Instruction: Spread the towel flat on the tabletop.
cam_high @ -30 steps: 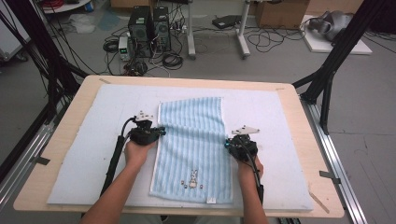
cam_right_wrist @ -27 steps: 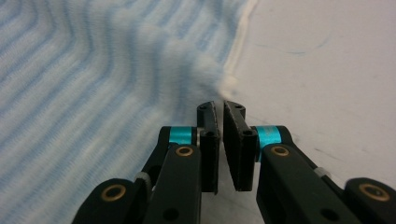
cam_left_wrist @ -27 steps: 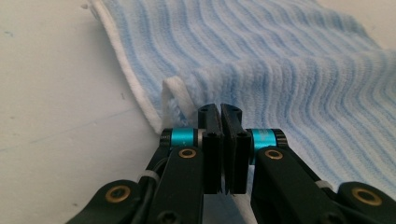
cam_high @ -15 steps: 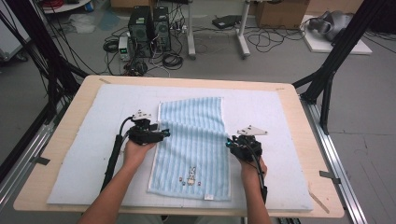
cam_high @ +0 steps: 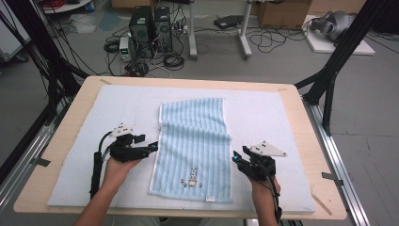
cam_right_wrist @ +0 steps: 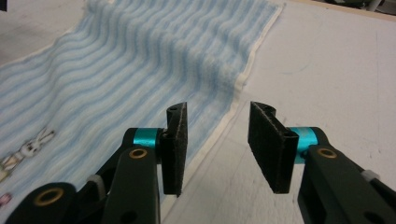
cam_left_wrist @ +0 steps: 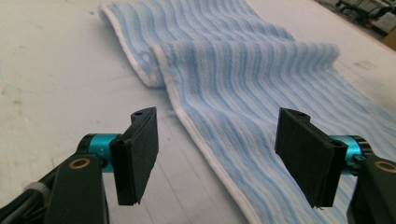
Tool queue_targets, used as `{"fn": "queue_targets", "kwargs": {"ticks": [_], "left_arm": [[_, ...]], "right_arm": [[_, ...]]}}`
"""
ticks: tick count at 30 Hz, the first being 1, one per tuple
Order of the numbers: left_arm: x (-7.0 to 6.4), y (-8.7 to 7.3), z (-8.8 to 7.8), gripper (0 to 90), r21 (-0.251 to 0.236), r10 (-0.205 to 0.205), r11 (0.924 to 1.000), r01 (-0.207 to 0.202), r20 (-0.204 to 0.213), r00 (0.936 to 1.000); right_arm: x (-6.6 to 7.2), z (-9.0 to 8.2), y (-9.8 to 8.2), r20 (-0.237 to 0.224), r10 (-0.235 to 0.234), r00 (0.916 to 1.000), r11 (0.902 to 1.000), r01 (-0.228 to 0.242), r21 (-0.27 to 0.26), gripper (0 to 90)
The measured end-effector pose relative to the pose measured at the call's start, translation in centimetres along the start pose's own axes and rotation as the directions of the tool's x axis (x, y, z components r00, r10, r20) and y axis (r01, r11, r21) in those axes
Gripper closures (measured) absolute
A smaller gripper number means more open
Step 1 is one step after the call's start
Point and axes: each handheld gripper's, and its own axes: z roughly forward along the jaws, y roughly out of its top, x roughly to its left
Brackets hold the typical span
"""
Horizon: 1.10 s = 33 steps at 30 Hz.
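From the high view there is one towel, two grippers and two hands. The towel is pale blue with fine stripes, and its long axis runs away from the person, from the near edge of the table toward the far edge. Its far part is folded back over itself, so the upper third lies double, and a small rabbit picture sits near the near hem. It lies in the middle of a white mat that covers a pale wooden table. The left gripper sits just beside the towel's left edge and the right gripper just beside its right edge, each clear of the cloth. Beyond the table is a grey floor with one computer tower, loose cables and black frame legs (a workshop sort of room).

In the left gripper view the two black pads stand wide apart, having just been opening, with nothing pinched between them. The towel lies beyond, and its white hem runs up between the pads toward the fold.

In the right gripper view the two pads are parted, less widely, and have likewise just been opening. They hold nothing. The towel's white right hem runs away from them over the white mat, and the stripes run across the cloth.
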Motion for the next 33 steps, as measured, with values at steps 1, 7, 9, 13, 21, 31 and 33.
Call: {"fn": "queue_targets", "kwargs": {"ticks": [1, 7, 9, 13, 21, 31, 33], "left_arm": [[-0.3, -0.3, -0.3, 31.3, 0.007, 0.000, 1.0000, 0.000, 0.009, 1.0000], [-2.6, -2.7, -1.4, 40.6, 0.072, 0.023, 0.9970, -0.028, 0.073, 0.9971], [-3.3, -3.5, -1.5, 44.8, 0.103, 0.031, 0.9939, -0.039, 0.082, 0.9961], [-4.2, -4.5, -1.7, 48.3, 0.128, 0.028, 0.9910, -0.039, 0.088, 0.9958], [-5.7, -6.1, -2.0, 59.0, 0.139, 0.098, 0.9852, -0.101, 0.027, 0.9948], [-6.3, -7.3, -3.4, 87.1, 0.127, 0.127, 0.9833, -0.130, 0.030, 0.9914], [-6.4, -7.7, -3.8, 87.1, 0.124, 0.118, 0.9846, -0.123, 0.045, 0.9920]], "right_arm": [[0.2, -0.3, -0.1, -0.001, -0.006, 1.0000, 1.0000, 0.006, 0.002, 56.7], [1.5, -2.0, -1.5, -0.022, -0.004, 0.9997, 0.9993, 0.005, 0.036, 54.8], [2.0, -2.2, -2.1, -0.027, 0.000, 0.9996, 0.9985, 0.001, 0.055, 54.4], [3.0, -2.4, -3.3, -0.040, 0.012, 0.9991, 0.9959, -0.009, 0.090, 53.4], [4.5, -2.0, -4.8, -0.063, 0.004, 0.9980, 0.9898, 0.005, 0.143, 56.6], [4.8, -1.6, -5.2, -0.110, -0.007, 0.9939, 0.9834, 0.027, 0.179, 86.2], [5.1, -1.8, -5.3, -0.108, -0.025, 0.9939, 0.9837, 0.044, 0.175, 86.5]]}}
